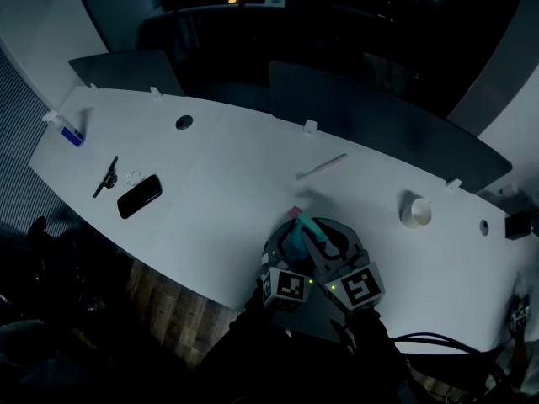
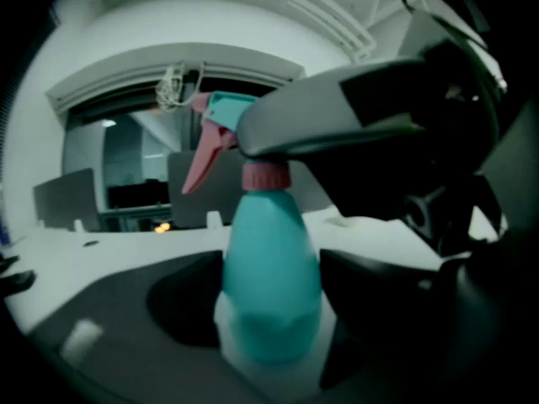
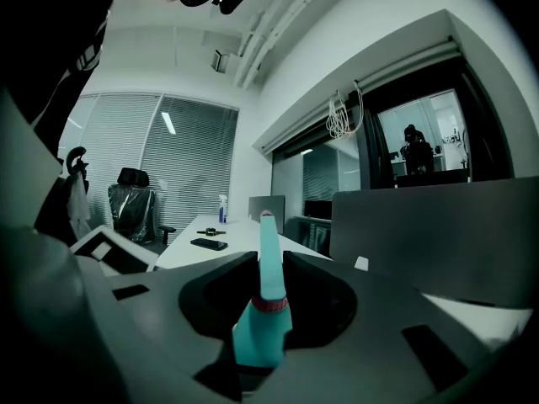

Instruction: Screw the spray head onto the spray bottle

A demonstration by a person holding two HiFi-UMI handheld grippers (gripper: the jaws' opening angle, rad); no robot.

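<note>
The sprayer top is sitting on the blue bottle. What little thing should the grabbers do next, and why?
Probably roll the right gripper to turn the spray head tighter while the left gripper keeps the spray bottle steady. The head sits on the neck at its pink collar, each gripper is clamped on its part, and whether the thread is tight cannot be seen.

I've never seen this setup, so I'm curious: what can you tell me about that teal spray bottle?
The spray bottle is smooth teal plastic by its look, wide at the body and narrowing to a neck with a pink collar. On top sits a teal spray head with a pink trigger. It stands upright above the white table, the left gripper clamped on its body, the right gripper on the head.
</note>
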